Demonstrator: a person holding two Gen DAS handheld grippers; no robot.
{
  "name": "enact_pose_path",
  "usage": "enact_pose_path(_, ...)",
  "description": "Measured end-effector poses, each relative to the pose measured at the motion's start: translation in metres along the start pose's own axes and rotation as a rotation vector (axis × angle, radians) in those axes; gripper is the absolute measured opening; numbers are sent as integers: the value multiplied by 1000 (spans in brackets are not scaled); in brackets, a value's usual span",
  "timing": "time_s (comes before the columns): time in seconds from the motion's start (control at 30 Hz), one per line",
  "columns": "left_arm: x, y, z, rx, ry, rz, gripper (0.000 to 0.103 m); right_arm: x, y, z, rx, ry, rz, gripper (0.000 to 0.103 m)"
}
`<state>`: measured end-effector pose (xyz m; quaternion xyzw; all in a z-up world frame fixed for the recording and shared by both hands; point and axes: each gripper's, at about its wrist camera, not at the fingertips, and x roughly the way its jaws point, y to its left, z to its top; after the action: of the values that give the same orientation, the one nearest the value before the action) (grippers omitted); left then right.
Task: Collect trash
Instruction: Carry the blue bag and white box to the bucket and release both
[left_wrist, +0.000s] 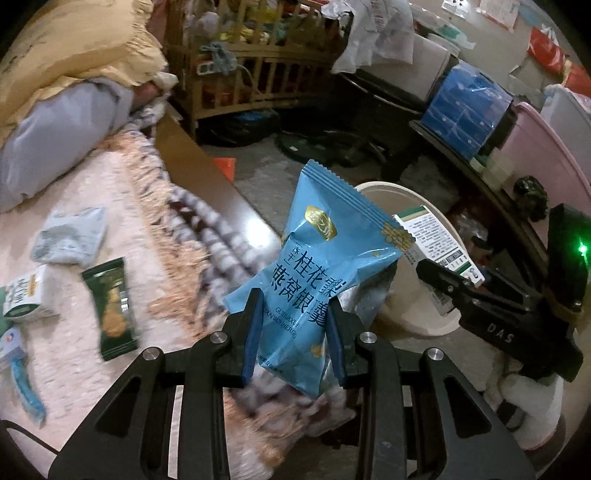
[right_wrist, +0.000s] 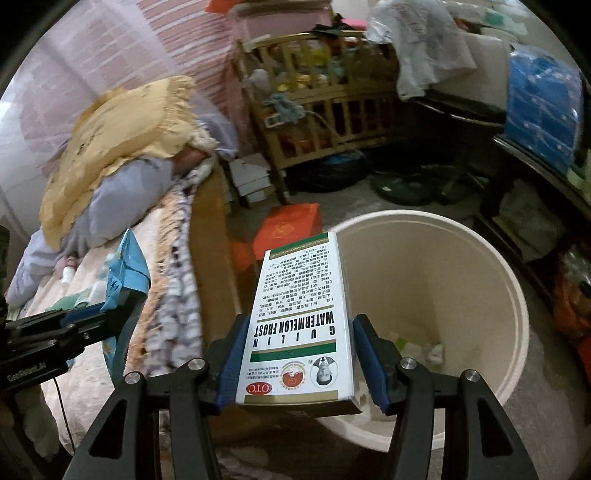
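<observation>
My left gripper (left_wrist: 293, 325) is shut on a blue snack packet (left_wrist: 325, 251) and holds it upright above the bed's edge, near the cream bin (left_wrist: 413, 310). My right gripper (right_wrist: 301, 354) is shut on a white and green medicine box (right_wrist: 299, 314) and holds it over the near rim of the cream bin (right_wrist: 480, 266). The bin holds a few scraps at its bottom. The right gripper with the medicine box (left_wrist: 432, 240) shows at the right of the left wrist view. The left gripper with the blue packet (right_wrist: 125, 266) shows at the left of the right wrist view.
On the bed blanket (left_wrist: 92, 206) lie a dark green snack wrapper (left_wrist: 110, 310), a pale blue packet (left_wrist: 70, 236), a white and green box (left_wrist: 26, 299) and a blue wrapper (left_wrist: 26, 384). A wooden crib (right_wrist: 325, 110), a red box (right_wrist: 288, 229) on the floor and cluttered shelves (left_wrist: 480, 122) stand around.
</observation>
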<state>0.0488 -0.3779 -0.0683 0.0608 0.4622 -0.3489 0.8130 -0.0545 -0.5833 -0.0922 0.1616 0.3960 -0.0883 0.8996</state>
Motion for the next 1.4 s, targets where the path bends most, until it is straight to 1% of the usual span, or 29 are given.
enact_pose_path(0.13,13,-12,9,0,9,-22,30,1,-17,0,24,-2,-28,55)
enact_pose_path(0.23,25,-21,15,-10,27,-60,30,4,-27,0,48,1,-54,55)
enact_pose_path(0.4,38,-30,22,-22,35,-105,30,7,-43,-1,80,2,-80,55)
enact_pose_path(0.53,47,-40,27,-18,41,-114,30,9,-53,-3,108,2,-89,55)
enact_pose_path(0.93,66,-56,39,-15,51,-151,30,14,-67,-4,137,5,-111,55)
enact_pose_path(1.07,72,-58,41,-32,49,-176,30,13,-73,-6,153,1,-133,55)
enact_pose_path(1.17,77,-60,43,-49,48,-194,30,13,-76,-6,173,-1,-123,55)
enact_pose_path(1.27,80,-61,44,-63,48,-214,30,14,-76,-6,166,-2,-145,55)
enact_pose_path(1.37,82,-61,44,-72,43,-243,33,14,-76,-6,166,-7,-148,55)
enact_pose_path(1.4,82,-61,44,-76,41,-251,35,14,-76,-6,164,-8,-156,55)
